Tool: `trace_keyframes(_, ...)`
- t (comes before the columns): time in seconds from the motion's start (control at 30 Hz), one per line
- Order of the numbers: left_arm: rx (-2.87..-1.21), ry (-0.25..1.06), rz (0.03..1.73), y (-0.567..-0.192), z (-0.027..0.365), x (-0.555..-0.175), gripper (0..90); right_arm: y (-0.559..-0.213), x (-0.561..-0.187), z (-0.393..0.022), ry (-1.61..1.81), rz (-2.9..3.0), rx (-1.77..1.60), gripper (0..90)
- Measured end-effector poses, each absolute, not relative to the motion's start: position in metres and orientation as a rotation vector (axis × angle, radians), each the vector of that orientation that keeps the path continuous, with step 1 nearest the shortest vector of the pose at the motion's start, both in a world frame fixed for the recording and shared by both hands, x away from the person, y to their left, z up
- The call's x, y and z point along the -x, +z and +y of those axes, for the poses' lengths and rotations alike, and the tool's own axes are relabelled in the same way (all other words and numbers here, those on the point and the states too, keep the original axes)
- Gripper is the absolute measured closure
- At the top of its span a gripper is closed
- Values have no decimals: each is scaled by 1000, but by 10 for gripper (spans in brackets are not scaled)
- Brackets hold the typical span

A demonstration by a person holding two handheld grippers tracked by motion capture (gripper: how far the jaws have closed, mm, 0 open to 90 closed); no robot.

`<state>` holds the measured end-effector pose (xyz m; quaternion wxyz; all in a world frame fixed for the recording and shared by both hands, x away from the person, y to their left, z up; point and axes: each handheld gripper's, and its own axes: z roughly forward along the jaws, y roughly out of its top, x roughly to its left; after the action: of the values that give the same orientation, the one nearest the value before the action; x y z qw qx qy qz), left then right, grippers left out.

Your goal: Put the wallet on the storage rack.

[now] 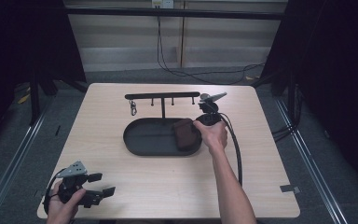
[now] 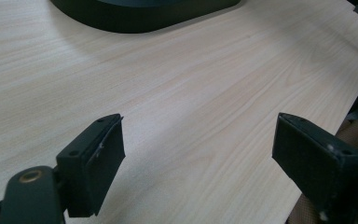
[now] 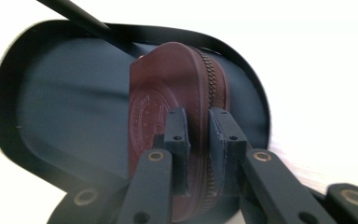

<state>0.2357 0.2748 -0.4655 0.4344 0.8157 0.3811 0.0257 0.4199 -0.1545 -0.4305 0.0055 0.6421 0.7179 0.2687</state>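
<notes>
Jaws of the right gripper (image 3: 198,135) pinch the zipped edge of a brown leather pouch (image 3: 177,93), which stands on edge between the fingers inside the black oval tray (image 3: 51,93). Letting go here could tip the pouch over, since nothing else props it. Open with nothing between its pads, the left gripper (image 2: 198,158) waits over bare table (image 2: 191,84).

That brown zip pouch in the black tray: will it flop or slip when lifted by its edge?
The brown zip pouch looks like embossed leather with a rounded, padded shape, so it probably holds its form rather than drooping. The right gripper pinches it across the zipper edge, where the teeth likely aid grip. It stands on edge in the black tray, so it may tip over once released.
</notes>
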Motion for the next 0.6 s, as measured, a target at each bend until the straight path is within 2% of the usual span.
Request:
trace_keyframes(0.3,-2031,65,952,-465,275,-236,165,-430,-418,-157,860,2239,-2005,785)
trace_keyframes(0.6,-2030,66,951,-465,275,-236,166,-425,-416,-158,885,2259,-1981,716)
